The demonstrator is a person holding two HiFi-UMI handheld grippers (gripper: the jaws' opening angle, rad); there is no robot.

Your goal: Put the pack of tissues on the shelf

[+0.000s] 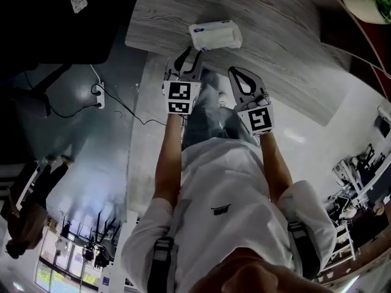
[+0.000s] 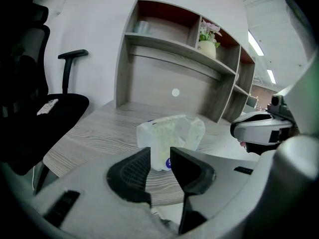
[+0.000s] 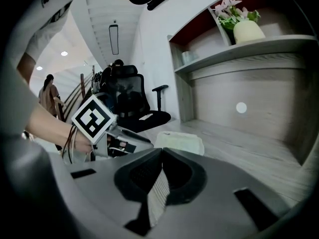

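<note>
The pack of tissues (image 1: 215, 35), white and in clear wrap, lies on the grey wood desk (image 1: 275, 54) near its front edge. My left gripper (image 1: 188, 55) hovers just short of it, jaws open with a narrow gap and nothing between them. In the left gripper view the pack (image 2: 172, 133) sits right beyond the open left gripper (image 2: 160, 158). The shelf (image 2: 179, 49) rises at the back of the desk. My right gripper (image 1: 239, 75) hangs to the right of the left one, off the desk edge; its jaws (image 3: 162, 153) are shut and empty. The pack (image 3: 180, 142) lies ahead of it.
A vase with pink flowers (image 2: 208, 46) and a clear container (image 2: 142, 27) stand in the shelf's upper compartments. A black office chair (image 2: 50, 108) stands left of the desk. A power strip with a cable (image 1: 98, 95) lies on the floor. A person (image 3: 49, 96) stands far behind.
</note>
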